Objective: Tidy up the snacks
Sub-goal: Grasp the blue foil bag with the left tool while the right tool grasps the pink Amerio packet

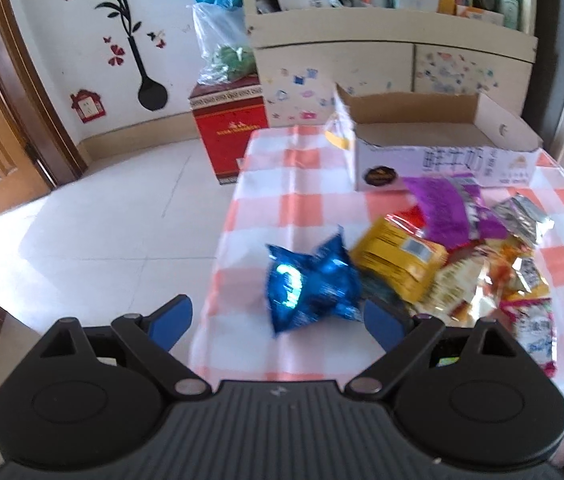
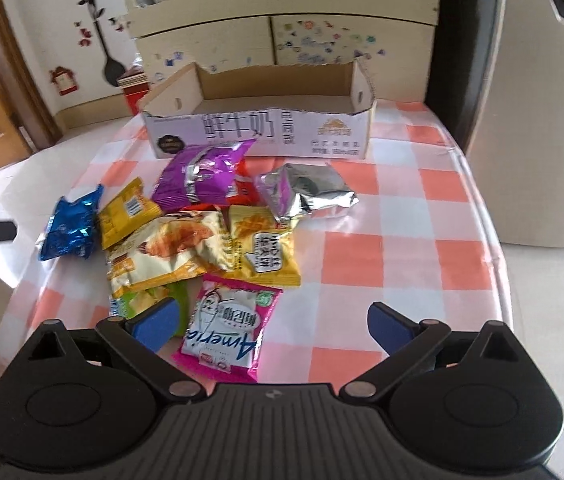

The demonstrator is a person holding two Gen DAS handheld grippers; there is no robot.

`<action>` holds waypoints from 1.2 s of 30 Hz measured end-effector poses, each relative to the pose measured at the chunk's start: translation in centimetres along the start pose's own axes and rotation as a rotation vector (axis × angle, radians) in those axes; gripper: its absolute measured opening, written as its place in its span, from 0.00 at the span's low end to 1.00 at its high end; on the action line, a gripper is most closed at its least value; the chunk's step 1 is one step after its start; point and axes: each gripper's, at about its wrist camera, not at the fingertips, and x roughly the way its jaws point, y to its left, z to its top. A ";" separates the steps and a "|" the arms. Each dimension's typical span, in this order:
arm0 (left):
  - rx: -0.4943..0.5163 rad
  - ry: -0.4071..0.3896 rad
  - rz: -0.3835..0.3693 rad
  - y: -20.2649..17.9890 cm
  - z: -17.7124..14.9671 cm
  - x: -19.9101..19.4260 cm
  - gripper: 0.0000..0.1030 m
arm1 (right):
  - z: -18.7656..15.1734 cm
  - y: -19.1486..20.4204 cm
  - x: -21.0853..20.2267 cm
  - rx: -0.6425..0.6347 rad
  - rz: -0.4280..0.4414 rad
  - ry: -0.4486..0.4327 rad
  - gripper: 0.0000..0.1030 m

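Your left gripper (image 1: 278, 322) sits lowest in its own view with its blue pads spread wide and nothing pinched; the blue foil packet (image 1: 309, 284) lies on the cloth just ahead, roughly between the fingertips but not pressed by either pad. Your right gripper (image 2: 272, 326) is spread just as wide and also empty, with the pink-and-white packet (image 2: 230, 332) lying flat on the table just inside its left pad. As for progress, you have hardly begun, judging by how things lie: the cardboard box (image 2: 258, 132) at the far side of the checked tablecloth (image 2: 381, 248) shows only bare floor inside, as far as both views reach, though the near wall hides part of its bottom. Every snack you can see is out on the cloth in a loose heap in front of the box: the purple bag (image 2: 202, 176) nearest the box front, the silver pouch (image 2: 305, 192) to its right, the yellow packet (image 2: 130, 212) beside the blue one, and the two pale yellow bags (image 2: 186, 252) overlapping in the middle, with a green-edged one partly hidden under the heap. All of that is left to move. The blue packet at the heap's left edge and the pink one at its near edge look like the easiest first picks, since each lies mostly clear of its neighbours.
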 end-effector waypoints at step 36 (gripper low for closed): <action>-0.131 0.189 -0.109 -0.4 1.9 13.0 0.90 | 0.6 2.4 7.9 0.040 0.015 0.224 0.83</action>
